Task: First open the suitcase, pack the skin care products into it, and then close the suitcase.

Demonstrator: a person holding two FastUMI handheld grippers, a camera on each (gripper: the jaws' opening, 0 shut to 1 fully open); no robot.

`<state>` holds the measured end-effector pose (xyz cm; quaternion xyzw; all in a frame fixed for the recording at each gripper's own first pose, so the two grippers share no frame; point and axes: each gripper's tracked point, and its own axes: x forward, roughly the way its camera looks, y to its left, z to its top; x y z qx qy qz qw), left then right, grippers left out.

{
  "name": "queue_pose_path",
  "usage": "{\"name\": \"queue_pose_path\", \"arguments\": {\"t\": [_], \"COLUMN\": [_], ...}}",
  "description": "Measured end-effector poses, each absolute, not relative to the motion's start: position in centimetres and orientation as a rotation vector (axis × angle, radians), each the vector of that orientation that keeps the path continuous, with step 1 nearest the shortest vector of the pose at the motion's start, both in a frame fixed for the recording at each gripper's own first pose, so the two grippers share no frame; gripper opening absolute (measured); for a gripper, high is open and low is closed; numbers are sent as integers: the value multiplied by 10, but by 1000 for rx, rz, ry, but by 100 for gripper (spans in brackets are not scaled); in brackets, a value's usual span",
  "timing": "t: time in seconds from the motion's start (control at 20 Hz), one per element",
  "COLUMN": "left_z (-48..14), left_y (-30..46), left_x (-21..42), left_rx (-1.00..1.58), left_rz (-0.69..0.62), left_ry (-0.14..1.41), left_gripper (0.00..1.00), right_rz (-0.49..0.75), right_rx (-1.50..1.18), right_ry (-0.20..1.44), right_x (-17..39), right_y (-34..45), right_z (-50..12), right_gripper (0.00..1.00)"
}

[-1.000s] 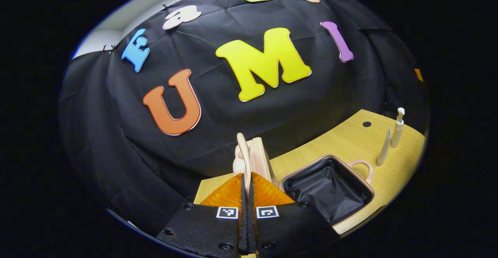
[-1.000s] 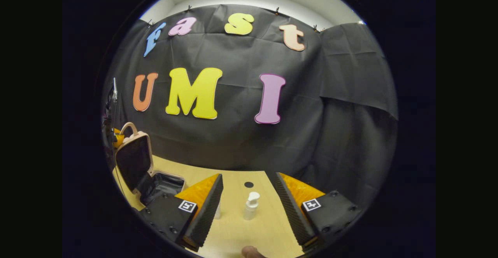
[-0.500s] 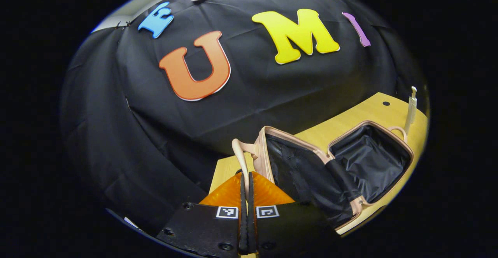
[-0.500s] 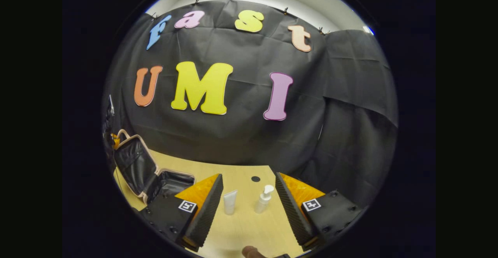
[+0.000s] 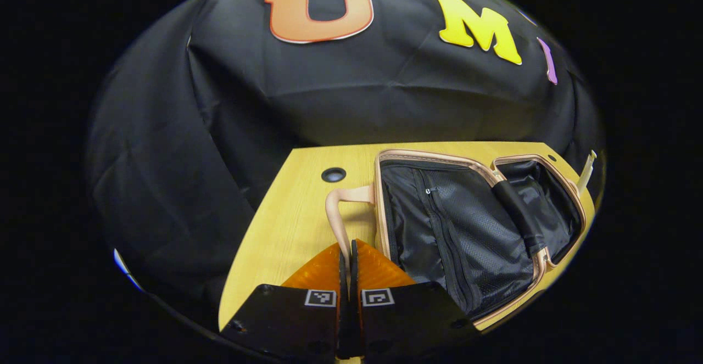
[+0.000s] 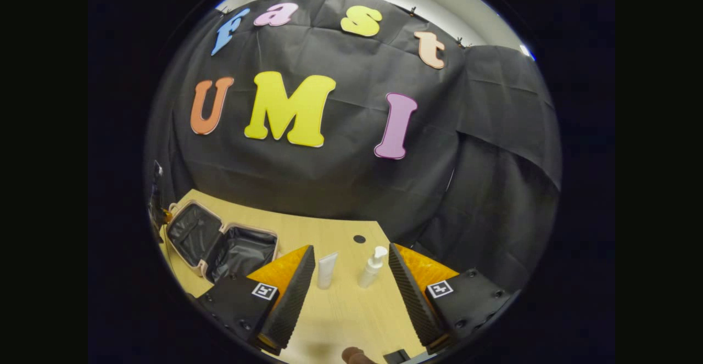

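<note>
Holding lid: left claw (image 5: pixel 346 258) pinches the pale pink suitcase's (image 5: pixel 472 227) curved handle (image 5: pixel 336 216), so the lid rests flat on the wooden tabletop (image 5: pixel 285 232).
Waiting: right claw (image 6: pixel 351 281) gapes wide, empty, framing the white tube (image 6: pixel 326 269) and white pump bottle (image 6: pixel 372 266) for picking.

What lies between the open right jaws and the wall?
In the right gripper view, a tube and a pump bottle stand on the table ahead of the right gripper.

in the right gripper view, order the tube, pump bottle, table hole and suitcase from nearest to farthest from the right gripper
1. Tube and pump bottle: both standing just ahead of the right gripper, tube toward its left finger, bottle toward its right; too close to rank.
2. Table hole: behind the bottle.
3. Suitcase: lying open, far left.
</note>
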<state>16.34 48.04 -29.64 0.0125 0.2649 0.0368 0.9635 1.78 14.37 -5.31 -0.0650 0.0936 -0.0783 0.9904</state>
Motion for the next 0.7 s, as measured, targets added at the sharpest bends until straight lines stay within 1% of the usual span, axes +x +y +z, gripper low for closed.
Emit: {"name": "queue_pose_path", "arguments": {"t": [0.15, 0.2, 0.25, 0.3, 0.35, 0.45, 0.5, 0.55, 0.6, 0.65, 0.7], "left_z": [-316, -321, -322, -322, -321, -321, -312, -304, -295, -287, -281], "left_y": [481, 482, 482, 480, 481, 487, 488, 487, 484, 479, 475], "left_x": [161, 158, 157, 159, 157, 150, 149, 146, 139, 135, 133], "left_rx": [-46, -56, -72, -80, -83, -91, -102, -106, -102, -86, -66], "left_rz": [73, 75, 72, 65, 61, 77, 84, 84, 82, 85, 86], "left_ry": [568, 584, 579, 576, 586, 598, 576, 554, 540, 531, 523], "left_gripper": [3, 6, 9, 14, 16, 26, 29, 59, 60, 67, 81], "right_rz": [-163, -165, -165, -163, -165, -164, -162, -164, -163, -162, -157], "right_rx": [-136, -140, -142, -139, -134, -119, -114, -114, -114, -116, -123], "right_ry": [204, 207, 207, 208, 211, 216, 216, 215, 215, 214, 210], "right_x": [12, 11, 11, 11, 10, 11, 11, 12, 12, 12, 12], "right_y": [143, 144, 143, 144, 142, 141, 140, 137, 135, 133, 131], "right_z": [-59, -60, -61, -60, -62, -65, -67, -68, -70, -72, -73], "right_gripper": [80, 80, 80, 80, 80, 80, 80, 80, 80, 80, 80]}}
